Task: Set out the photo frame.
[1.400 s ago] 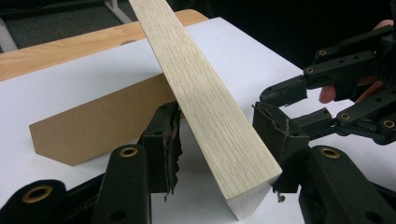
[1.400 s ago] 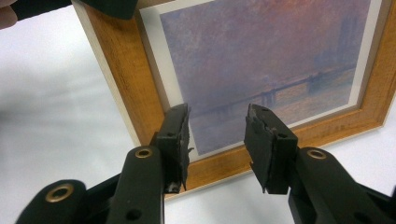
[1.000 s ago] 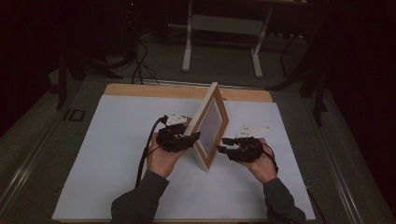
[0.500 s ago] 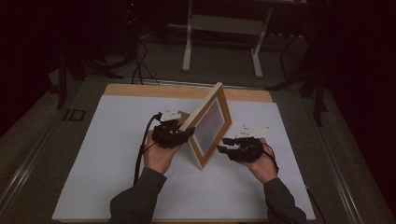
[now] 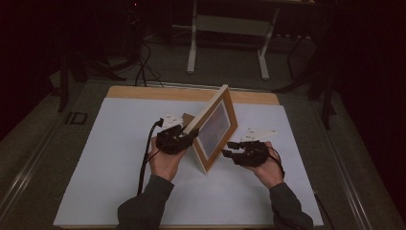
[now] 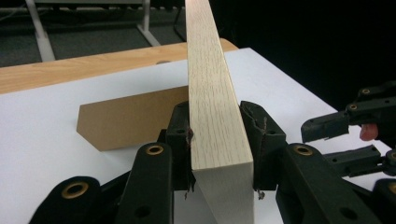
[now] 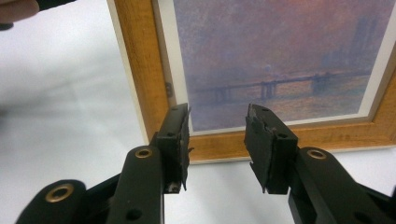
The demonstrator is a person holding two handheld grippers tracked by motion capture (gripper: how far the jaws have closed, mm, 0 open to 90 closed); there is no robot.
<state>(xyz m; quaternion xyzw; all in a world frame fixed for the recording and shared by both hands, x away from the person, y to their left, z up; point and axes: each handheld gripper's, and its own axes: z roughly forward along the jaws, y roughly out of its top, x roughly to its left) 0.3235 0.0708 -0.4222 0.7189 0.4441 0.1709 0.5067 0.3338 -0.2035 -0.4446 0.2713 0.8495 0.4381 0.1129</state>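
Wooden and pale-edged, the picture frame (image 5: 214,127) stands tilted on the white sheet (image 5: 95,158) that covers my table (image 5: 143,92), near the middle of it, leaning back toward my left side with its lower corner resting on the sheet between my two hands. My left gripper (image 5: 184,136) has just been closing its jaws, and they now press on the frame's side edge: in the left gripper view the light wood (image 6: 212,93) sits squarely between the two black pads (image 6: 180,135), touched on both faces. Behind the frame on that side a brown cardboard stand (image 6: 130,116) sticks out from its back and lies low over the sheet. My left hand (image 5: 165,160) comes up from below, and the gripper's cable (image 5: 143,153) trails down beside my wrist.

My right gripper (image 5: 231,148) hovers just beside the frame's front, its jaws standing apart with nothing between them. In the right gripper view the pads (image 7: 175,135) point at the lower rail of the frame (image 7: 289,135), where brown wood borders a white mat and a hazy purple print of a bridge (image 7: 280,56) over water. Whether the tips touch the wood I cannot tell; they look a little short of it. My right hand (image 5: 265,167) rests low over the sheet.
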